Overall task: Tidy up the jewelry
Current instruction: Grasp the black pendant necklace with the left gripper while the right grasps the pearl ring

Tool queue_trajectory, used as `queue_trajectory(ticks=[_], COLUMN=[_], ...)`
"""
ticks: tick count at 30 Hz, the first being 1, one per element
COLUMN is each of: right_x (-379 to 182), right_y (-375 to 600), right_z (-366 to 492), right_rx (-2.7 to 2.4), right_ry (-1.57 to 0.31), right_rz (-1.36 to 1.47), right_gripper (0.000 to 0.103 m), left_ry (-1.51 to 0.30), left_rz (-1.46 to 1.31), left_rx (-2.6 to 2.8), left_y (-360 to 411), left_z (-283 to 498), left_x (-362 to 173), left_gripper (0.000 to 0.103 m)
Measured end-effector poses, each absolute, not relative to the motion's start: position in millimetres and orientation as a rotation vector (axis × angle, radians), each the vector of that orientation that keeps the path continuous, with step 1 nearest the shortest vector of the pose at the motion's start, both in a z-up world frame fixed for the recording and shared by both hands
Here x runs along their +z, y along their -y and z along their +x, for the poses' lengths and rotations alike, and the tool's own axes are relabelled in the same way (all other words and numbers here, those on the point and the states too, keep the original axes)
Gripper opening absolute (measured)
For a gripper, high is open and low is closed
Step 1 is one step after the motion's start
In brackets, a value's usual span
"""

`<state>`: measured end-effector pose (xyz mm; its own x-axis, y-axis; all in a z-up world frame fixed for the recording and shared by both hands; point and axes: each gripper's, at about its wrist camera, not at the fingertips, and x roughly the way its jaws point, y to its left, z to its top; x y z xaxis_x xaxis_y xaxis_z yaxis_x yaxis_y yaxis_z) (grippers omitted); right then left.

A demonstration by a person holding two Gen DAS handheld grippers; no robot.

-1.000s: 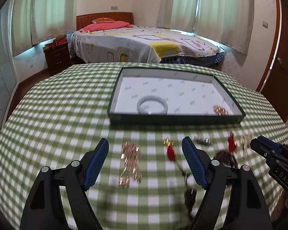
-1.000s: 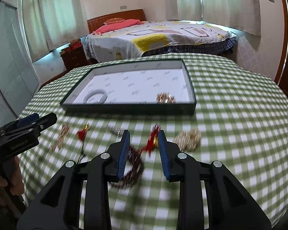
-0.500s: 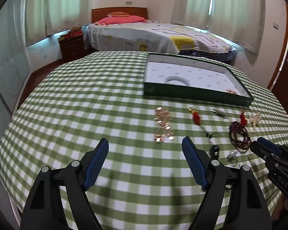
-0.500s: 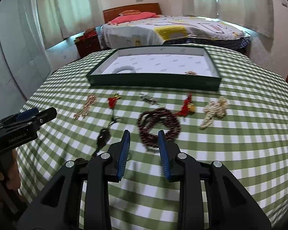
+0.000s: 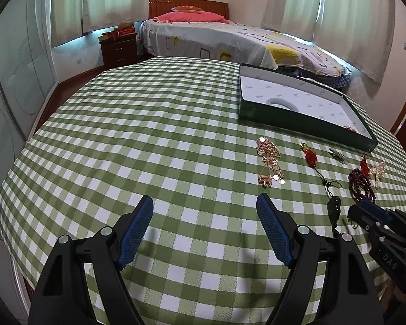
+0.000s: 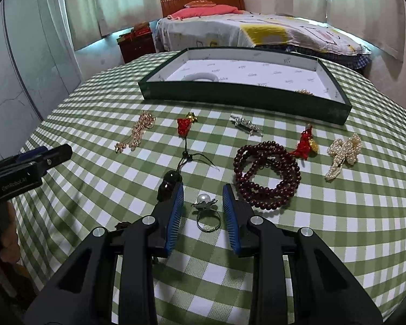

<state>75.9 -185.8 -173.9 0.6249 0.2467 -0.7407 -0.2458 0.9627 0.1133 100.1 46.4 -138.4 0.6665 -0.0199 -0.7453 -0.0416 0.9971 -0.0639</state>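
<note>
In the right wrist view, my right gripper [image 6: 202, 189] hangs low over the checked cloth. Its jaws are narrowly open, with a pearl ring [image 6: 206, 208] lying on the cloth between the fingers, untouched. Beyond it lie a dark red bead bracelet [image 6: 268, 174], a red tassel pendant [image 6: 184, 127], a gold chain [image 6: 136, 132], a silver clip [image 6: 246, 124], a red charm [image 6: 305, 143] and a pearl bow [image 6: 343, 151]. The green box [image 6: 246, 94] holds a white bangle [image 6: 201, 75]. My left gripper [image 5: 204, 200] stands wide open over bare cloth, left of the gold chain [image 5: 269, 162].
The round table's near edge curves just below both grippers. A bed [image 5: 230, 40] and a nightstand [image 5: 119, 46] stand behind the table. A hand [image 6: 5, 241] holds the left gripper's body at the left of the right wrist view.
Both grippers have drawn back from the box toward the table's near edge and sunk a little. The pearl ring has come into view between the right fingers. The left view has swung leftward.
</note>
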Motion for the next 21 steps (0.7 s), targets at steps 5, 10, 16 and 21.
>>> queue_trajectory(ticks=[5,10,16,21], right_x=[-179,-179,-170,-165], right_y=[185,187,201,221], right_z=[76,75,69,65], right_rx=[0.278,0.280,0.259,0.225], right_ry=[-0.856,-0.856,-0.835,-0.827], right_rz=[-0.025,-0.022,-0.013,0.017], right_gripper=[0.021,0.021,0.021,0.021], left_ry=[-0.850,-0.852,-0.850,-0.858], left_rz=[-0.072,-0.058,-0.026,-0.002], left_rx=[0.003,-0.016,-0.052,-0.094], left_y=[-43,-34,-13,9], left_z=[100,100,101,104], left_x=[-140,-140,-140,-142], left_gripper=[0.076,0.076,0.076,0.076])
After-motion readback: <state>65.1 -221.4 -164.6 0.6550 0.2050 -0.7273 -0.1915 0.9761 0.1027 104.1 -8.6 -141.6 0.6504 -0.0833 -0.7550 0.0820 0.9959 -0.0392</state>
